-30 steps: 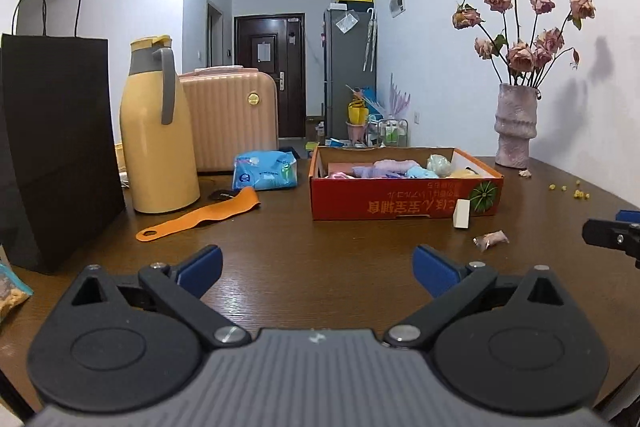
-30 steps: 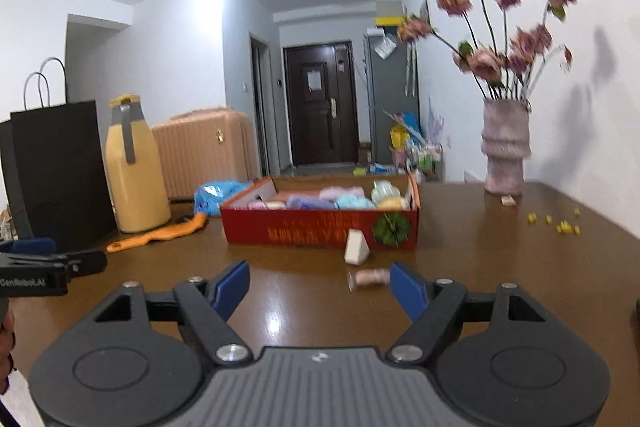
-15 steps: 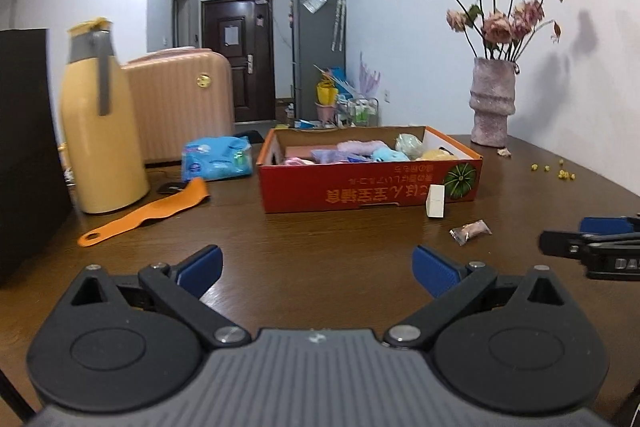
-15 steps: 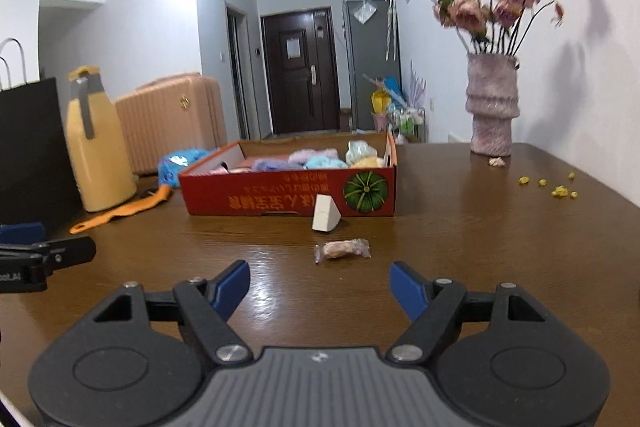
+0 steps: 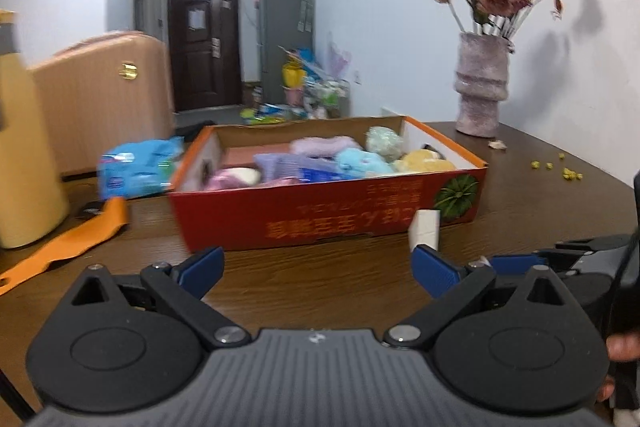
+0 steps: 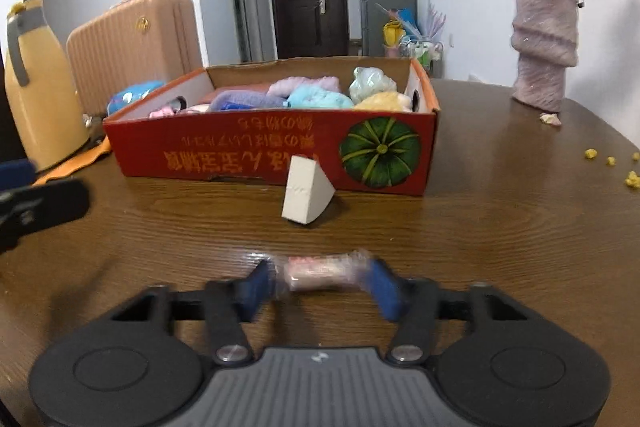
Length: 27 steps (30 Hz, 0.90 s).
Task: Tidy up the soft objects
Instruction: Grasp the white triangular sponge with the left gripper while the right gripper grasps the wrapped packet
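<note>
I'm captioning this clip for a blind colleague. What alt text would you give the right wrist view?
The right claw has just been closing around a small wrapped packet that lies on the brown wooden table; blur hides whether the pads touch it. Beyond it a white wedge-shaped sponge stands by a red cardboard box of pastel soft items.

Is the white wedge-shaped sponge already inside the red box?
No. In the right wrist view the white wedge sponge stands on the table just in front of the red box, outside its front wall.
</note>
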### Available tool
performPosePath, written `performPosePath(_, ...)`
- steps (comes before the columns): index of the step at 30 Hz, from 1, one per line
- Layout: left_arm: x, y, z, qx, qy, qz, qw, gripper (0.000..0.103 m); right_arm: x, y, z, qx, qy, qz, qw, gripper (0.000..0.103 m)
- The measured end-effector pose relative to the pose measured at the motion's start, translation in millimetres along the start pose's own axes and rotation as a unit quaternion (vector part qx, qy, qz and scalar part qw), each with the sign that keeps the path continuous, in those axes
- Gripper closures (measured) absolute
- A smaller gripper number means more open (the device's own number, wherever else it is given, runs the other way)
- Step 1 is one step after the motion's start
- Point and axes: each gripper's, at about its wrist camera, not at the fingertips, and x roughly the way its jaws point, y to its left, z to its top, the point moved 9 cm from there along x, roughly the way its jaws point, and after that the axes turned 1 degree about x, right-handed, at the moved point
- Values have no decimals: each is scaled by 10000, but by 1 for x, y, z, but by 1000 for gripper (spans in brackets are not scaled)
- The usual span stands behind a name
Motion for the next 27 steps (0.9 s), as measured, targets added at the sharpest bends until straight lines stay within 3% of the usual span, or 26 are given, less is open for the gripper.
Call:
performPosePath(3, 28, -19, 6, 33, 153, -329, 9993, 14, -3, -20, 7, 175, -218, -181, 9994, 62)
performPosePath(8, 84, -51, 11, 77, 592, -796, 9950, 40, -15, -74, 23, 1264, -896, -123, 9878, 62)
performPosePath(11, 103, -70, 10, 208, 722, -994, 9922, 43, -24, -95, 18, 1643, -1246, -388, 9777, 62)
performPosePath(13, 110, -81, 10, 349, 675, -1060, 9915, 48, -33, -102, 15, 1925, -1393, -338, 9708, 62)
performPosePath(15, 118, -88, 9, 449, 706, -1064, 9908, 66, -36, -104, 14, 1941, -1485, -292, 9692, 62)
performPosePath(16, 122, -91, 8, 470, 771, -1057, 9903, 83, -35, -102, 14, 1900, -1472, -252, 9704, 62)
performPosePath(21, 109, -90, 8, 523, 656, -1033, 9911, 85, -30, -87, 14, 1900, -1350, 200, 9723, 62)
performPosePath(24, 82, -84, 8, 588, 471, -933, 9928, 85, -27, -84, 13, 1938, -1283, 376, 9719, 62)
performPosePath(27, 46, -67, 7, 337, 359, -854, 9951, 85, -27, -83, 9, 2013, -1202, 461, 9710, 62)
